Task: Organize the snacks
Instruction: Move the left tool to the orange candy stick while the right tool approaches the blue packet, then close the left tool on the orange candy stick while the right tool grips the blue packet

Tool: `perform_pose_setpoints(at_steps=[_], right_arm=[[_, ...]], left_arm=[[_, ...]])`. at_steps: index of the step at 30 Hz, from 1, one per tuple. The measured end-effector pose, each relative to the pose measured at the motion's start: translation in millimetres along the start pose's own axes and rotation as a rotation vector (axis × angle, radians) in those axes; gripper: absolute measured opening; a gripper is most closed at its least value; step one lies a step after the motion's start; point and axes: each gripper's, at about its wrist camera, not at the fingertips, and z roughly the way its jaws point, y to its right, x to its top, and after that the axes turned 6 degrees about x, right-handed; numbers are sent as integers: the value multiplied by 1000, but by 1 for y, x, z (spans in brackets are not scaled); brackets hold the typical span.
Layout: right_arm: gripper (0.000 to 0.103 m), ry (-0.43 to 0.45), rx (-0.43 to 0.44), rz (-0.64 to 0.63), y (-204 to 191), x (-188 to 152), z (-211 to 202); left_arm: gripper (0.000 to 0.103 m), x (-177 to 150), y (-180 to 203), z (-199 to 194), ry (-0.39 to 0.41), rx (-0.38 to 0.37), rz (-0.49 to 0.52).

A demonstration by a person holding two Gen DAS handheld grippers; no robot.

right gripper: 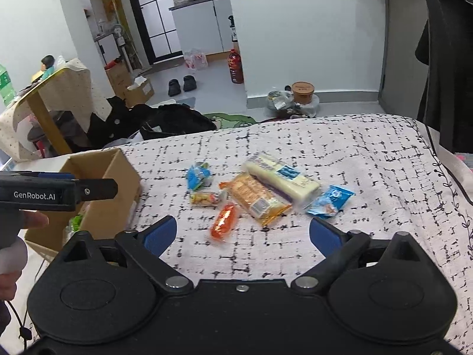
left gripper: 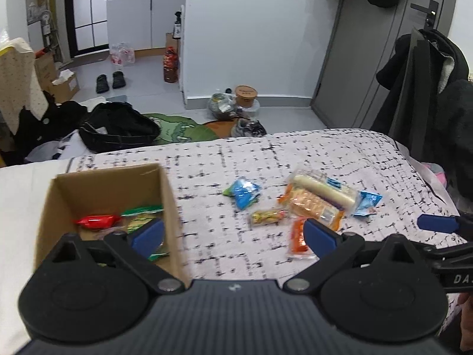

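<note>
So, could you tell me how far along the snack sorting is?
Partly done: the cardboard box already holds a red snack and green packets. Nothing is in hand; the left gripper and right gripper are open. Six snacks remain on the patterned cloth, including the orange packet.

Both tongs are built from matte black plastic, with two round hubs and a ribbed dark centre plate. On the left tongs point(left gripper: 233, 236), blue pads point(left gripper: 147, 236) are fitted to the black fingers, and a silver pin is set at each finger's pivot. The right tongs point(right gripper: 242, 233) carry the same blue pads and a small screw. "GenRobot.AI" is printed in white on the left tongs' side, where a black cable is seen hanging.
</note>
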Motion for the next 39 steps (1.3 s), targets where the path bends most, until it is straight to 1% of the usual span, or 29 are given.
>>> perform_pose_setpoints(at_steps=[5,7,8,10,12,14,15,16,17,19,21,25,30,32,36,39], right_arm=[[87,-5,-37,27,15,4,5],[85,-8,-53,45,23,6,8],[82,-12,-61,48,25,6,9],[79,-23,-74,52,31,7,13],[73,-34,-83,54,37,8,17],[69,-40,-93,58,42,7,21],[66,-42,-98,62,45,7,23],[65,-44,-103,67,48,8,25],[62,-44,-104,68,50,8,27],[56,-49,-119,78,54,8,33],[50,-52,-129,94,58,8,38],[49,-50,-153,99,64,8,48],[49,-57,-176,106,70,9,59],[49,-55,-180,117,75,10,64],[48,-48,-189,148,83,12,74],[48,-44,-194,152,86,13,80]], left_arm=[[99,0,20,16,-16,-43,9],[93,-1,28,25,-27,-64,21],[92,-2,31,31,-36,-59,19],[86,-5,36,41,-55,-58,12],[82,-7,41,50,-59,-63,7],[77,-9,44,57,-63,-65,-7],[72,-10,45,61,-66,-68,-15],[69,-11,48,66,-73,-70,-20],[69,-11,50,70,-79,-72,-25],[64,-12,53,78,-88,-77,-36],[62,-13,56,85,-92,-80,-40],[58,-13,62,98,-114,-88,-56],[55,-15,70,115,-149,-98,-61],[52,-17,74,121,-162,-102,-57],[41,-19,77,134,-198,-97,-54],[28,-21,78,139,-215,-91,-54]])
